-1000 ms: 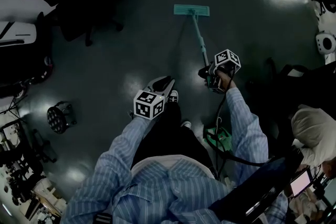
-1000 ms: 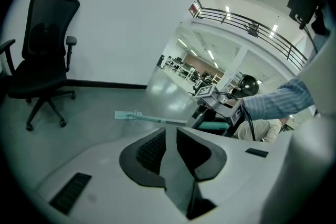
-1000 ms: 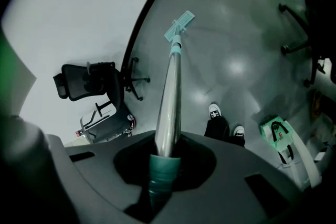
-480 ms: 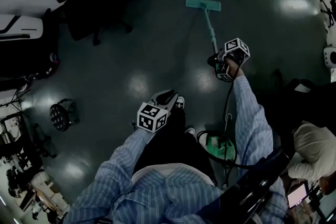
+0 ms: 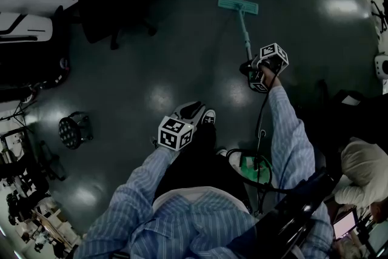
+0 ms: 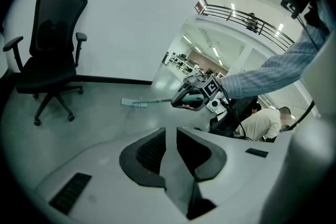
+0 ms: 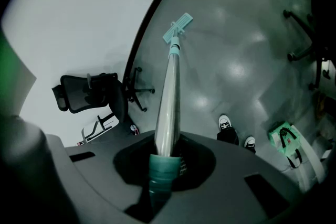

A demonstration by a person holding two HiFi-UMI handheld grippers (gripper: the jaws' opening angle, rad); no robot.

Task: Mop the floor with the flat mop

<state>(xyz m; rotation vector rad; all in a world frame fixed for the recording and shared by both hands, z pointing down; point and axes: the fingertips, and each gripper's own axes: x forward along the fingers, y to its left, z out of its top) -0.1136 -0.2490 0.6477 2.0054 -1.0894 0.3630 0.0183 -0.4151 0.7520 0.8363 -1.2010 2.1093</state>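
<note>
1. The flat mop's mop head [image 5: 238,5] now lies flat on the floor [image 5: 182,51] in the upper middle of the head view. That is higher and further right in the frame than a second ago. Over the last half second it has hardly shifted, so the outward push looks nearly spent.
2. The right claw [image 5: 254,73] has travelled the same way, up and right, with the arm more extended. It is clenched on the teal grip end of the mop handle [image 7: 169,107]. In the right gripper view the handle runs straight up from between the jaws to the head near the dark skirting line.
3. The left claw [image 5: 193,109] hangs at the centre of the head view, above the person's shoes [image 5: 206,115], well apart from the mop. It has barely moved. Its own view shows the jaws drawn nearly together with nothing between them (the mopping is a one-handed job just now).
4. My reading is that one forward stroke is at or near its end. The strip of floor between the feet and the head has been covered. A pull back or a sideways shift would be the likely next part.
5. The office chair [image 5: 115,3] stands at upper left, well apart from the mop head, so it is no hindrance yet.
</note>
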